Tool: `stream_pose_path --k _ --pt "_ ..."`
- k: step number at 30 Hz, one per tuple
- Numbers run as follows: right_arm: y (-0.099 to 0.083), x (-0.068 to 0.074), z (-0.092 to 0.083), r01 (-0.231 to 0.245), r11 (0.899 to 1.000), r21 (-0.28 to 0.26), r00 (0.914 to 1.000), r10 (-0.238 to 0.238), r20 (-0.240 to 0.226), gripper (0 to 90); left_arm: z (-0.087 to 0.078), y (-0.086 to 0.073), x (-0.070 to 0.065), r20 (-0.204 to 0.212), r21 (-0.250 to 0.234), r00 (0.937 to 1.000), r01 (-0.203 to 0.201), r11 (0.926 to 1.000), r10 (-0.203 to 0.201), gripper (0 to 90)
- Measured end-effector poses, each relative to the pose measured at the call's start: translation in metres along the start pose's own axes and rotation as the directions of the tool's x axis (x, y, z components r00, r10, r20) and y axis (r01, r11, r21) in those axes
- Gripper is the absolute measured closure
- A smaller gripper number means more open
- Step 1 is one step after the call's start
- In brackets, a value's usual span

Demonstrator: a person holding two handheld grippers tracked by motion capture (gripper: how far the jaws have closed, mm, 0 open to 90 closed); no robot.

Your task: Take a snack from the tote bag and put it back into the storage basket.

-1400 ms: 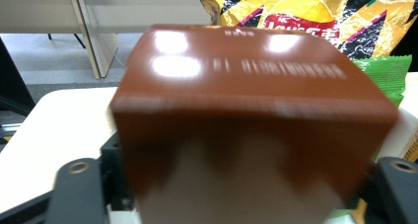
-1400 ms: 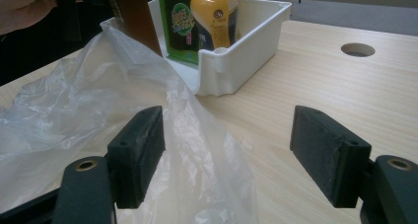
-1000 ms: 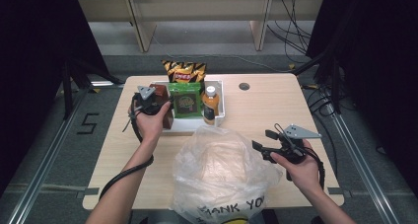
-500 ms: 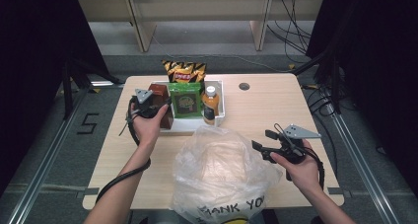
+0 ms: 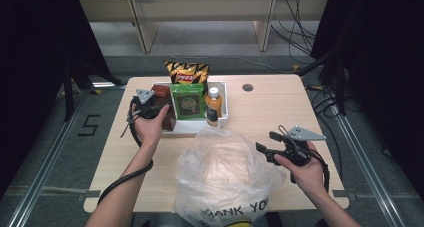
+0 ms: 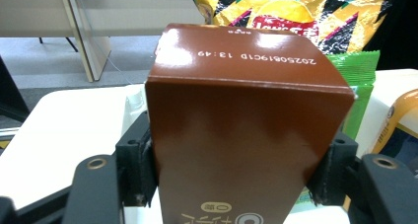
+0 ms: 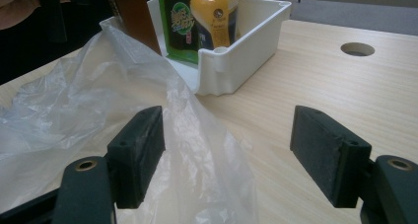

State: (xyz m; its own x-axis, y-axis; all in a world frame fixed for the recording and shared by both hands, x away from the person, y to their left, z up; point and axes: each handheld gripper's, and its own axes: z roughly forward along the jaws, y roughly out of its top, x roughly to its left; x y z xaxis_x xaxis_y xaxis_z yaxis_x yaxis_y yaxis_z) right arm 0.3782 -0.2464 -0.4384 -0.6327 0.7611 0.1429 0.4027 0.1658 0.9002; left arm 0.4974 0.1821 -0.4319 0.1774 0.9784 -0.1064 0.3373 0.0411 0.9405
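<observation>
Against the frames a moment back, left tongs (image 6: 236, 179) now narrowed around the tall glossy brown cardboard carton (image 6: 246, 135), having just been closing, with that carton squarely between the pads; hand otherwise unmoved. Judged meaning: grasp all but made, lift out of the white plastic bin (image 5: 223, 105) toward the crinkled clear plastic bag (image 5: 225, 177) likely next. In the left gripper view, both black pads flush against the carton's side walls, clamped on it at moderate width. Carton upright at the bin's 9 o'clock end, just beside the flat green snack packet (image 5: 188, 101); orange-capped bottle of amber drink (image 5: 213, 106) at 3 o'clock of that packet; yellow-and-black crisp bag (image 5: 187, 72) leaning at the bin's 12 o'clock edge. Right tongs (image 7: 226, 155) wide apart, gripping nothing, left pad brushing a fold of the bag, low over the pale wooden worktop (image 5: 280, 107) at the bag's 3 o'clock.
</observation>
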Motion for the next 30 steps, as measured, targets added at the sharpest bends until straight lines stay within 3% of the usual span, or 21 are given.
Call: stream_pose_path --k 5,9,10,12,14,16,17,18,21,27,28,30 --pt "-0.0001 0.0016 -0.0006 -0.027 1.0 0.007 0.9996 0.027 -0.001 29.6 -0.0007 -0.0009 -0.002 -0.027 -0.005 0.9996 0.003 1.0 -0.003 35.1" --pt "0.0004 -0.0006 -0.0007 0.0 1.0 0.005 1.0 0.0 0.001 29.7 -0.0004 -0.0005 -0.0057 -0.041 0.0 0.9992 -0.001 1.0 0.001 35.1" --pt "0.0001 0.0012 -0.0011 -0.021 1.0 0.008 0.9998 0.021 0.001 29.7 -0.0003 -0.0003 -0.0063 -0.042 0.001 0.9991 0.0 1.0 0.0 35.1" --pt "0.0 0.0013 -0.0007 -0.02 1.0 0.005 0.9998 0.02 0.001 29.6 -0.0001 -0.0002 -0.0069 -0.045 0.001 0.999 0.004 1.0 -0.004 35.1" --pt "0.0002 -0.0007 -0.0013 0.01 1.0 0.001 0.9999 -0.01 -0.005 29.5 -0.0001 0.0 -0.0076 -0.054 0.002 0.9986 0.004 1.0 -0.004 35.1" --pt "0.0004 -0.0006 -0.0012 -0.001 1.0 0.002 0.9999 0.001 -0.011 29.4 -0.0004 0.0001 -0.0078 -0.054 0.005 0.9985 0.005 1.0 -0.004 35.0" --pt "0.0002 -0.001 -0.0009 0.003 1.0 0.001 0.9998 -0.003 0.02 29.4 -0.0006 0.0003 -0.0077 -0.052 0.008 0.9986 0.005 1.0 -0.005 34.9" --pt "0.0001 -0.0017 -0.0011 0.011 1.0 0.005 0.9997 -0.011 0.022 29.4 -0.0005 0.0005 -0.0076 -0.047 0.007 0.9988 0.009 0.9999 -0.009 34.6" --pt "0.0001 0.0005 -0.0011 -0.008 1.0 0.004 1.0 0.008 -0.004 29.1 -0.0013 0.0012 -0.0062 -0.028 0.015 0.9995 0.018 0.9997 -0.018 33.1" --pt "0.0005 0.0 -0.0008 0.014 1.0 0.002 0.9999 -0.014 -0.001 29.1 -0.0062 0.0011 -0.0049 0.001 0.03 0.9999 0.016 0.9994 -0.016 25.4" --pt "0.0003 -0.0005 -0.0011 0.025 1.0 0.008 0.9995 -0.025 0.021 29.0 -0.0071 0.0008 -0.0055 0.005 0.031 0.9998 0.017 0.9994 -0.017 23.1" --pt "0.0006 0.0022 -0.0018 -0.004 1.0 0.016 1.0 0.004 0.001 28.9 -0.009 0.0004 -0.0065 0.016 0.032 0.9997 0.019 0.9993 -0.019 19.7"
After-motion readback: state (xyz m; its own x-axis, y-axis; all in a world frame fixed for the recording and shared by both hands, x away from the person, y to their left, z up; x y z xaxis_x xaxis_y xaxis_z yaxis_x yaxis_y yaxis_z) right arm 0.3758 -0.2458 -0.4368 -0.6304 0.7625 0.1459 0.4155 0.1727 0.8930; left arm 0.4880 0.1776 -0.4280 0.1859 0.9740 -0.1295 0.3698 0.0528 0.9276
